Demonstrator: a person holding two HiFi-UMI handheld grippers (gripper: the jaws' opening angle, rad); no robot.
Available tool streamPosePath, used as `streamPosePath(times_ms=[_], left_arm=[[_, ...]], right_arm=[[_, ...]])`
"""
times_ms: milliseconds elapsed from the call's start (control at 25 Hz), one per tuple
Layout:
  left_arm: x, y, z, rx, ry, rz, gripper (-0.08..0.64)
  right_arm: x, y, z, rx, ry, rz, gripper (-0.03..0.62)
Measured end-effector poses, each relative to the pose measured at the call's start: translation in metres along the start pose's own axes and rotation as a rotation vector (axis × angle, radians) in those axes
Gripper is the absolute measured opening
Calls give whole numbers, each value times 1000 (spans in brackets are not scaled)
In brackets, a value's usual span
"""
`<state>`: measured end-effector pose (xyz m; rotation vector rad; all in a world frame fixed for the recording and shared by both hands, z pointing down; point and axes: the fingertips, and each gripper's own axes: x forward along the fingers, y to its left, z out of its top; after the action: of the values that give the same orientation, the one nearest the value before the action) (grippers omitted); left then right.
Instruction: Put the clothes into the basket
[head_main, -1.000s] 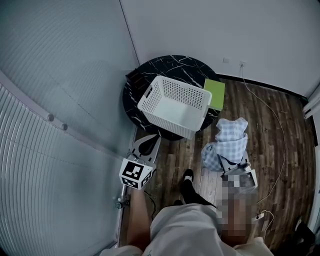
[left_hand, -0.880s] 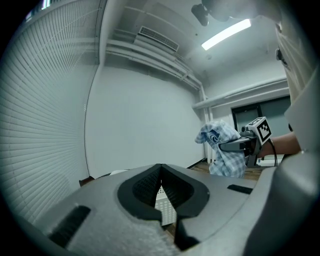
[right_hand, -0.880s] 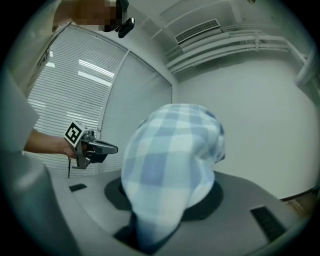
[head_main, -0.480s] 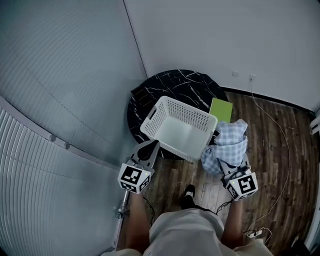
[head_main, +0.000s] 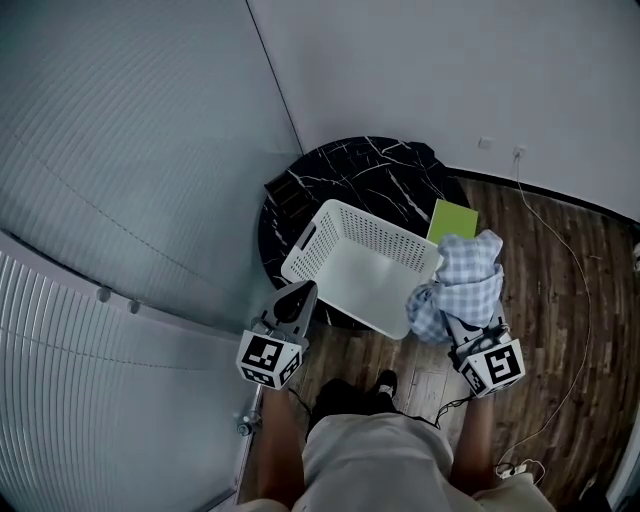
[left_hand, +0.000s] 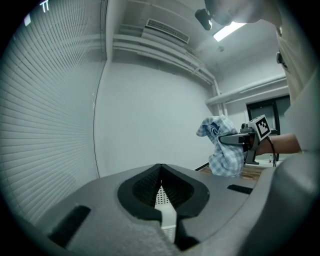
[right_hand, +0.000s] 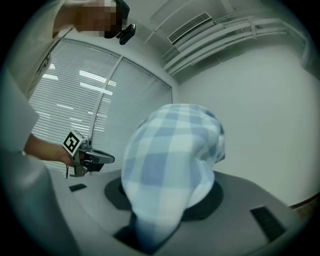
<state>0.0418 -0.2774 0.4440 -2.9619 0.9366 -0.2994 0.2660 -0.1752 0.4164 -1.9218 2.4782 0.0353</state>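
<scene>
A white lattice basket (head_main: 345, 262) stands empty on a round black marble table (head_main: 380, 165). My right gripper (head_main: 457, 322) is shut on a bunched blue-and-white checked cloth (head_main: 462, 285), which hangs in the air just outside the basket's near right corner. In the right gripper view the cloth (right_hand: 170, 155) fills the middle and hides the jaws. My left gripper (head_main: 302, 291) is shut and holds nothing; it points at the basket's near left side. In the left gripper view the closed jaws (left_hand: 160, 172) frame a bit of basket lattice, with the cloth (left_hand: 221, 150) at the right.
A green flat pad (head_main: 452, 219) lies on the table right of the basket, and a dark box (head_main: 287, 190) lies at its left edge. A slatted wall (head_main: 120, 230) runs close on the left. A white cable (head_main: 578, 280) trails over the wooden floor (head_main: 560, 230).
The person has stepped toward the table. Both grippers moved forward; the cloth went from well short of the basket to its near right corner.
</scene>
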Motion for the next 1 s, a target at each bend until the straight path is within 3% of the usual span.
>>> streamPosePath(times_ms=[520,720,1000], left_arm=[[28,44,3,19,1,-53,12],[22,63,-1,14,-1,-33,12],[-7,97,-6,-8,-5,79,12]], right_arm=[[57,-4,2,-7,5,-33,179],[89,14,1,-26,18,25,179],[133,44,-5,-60,40,152,179]])
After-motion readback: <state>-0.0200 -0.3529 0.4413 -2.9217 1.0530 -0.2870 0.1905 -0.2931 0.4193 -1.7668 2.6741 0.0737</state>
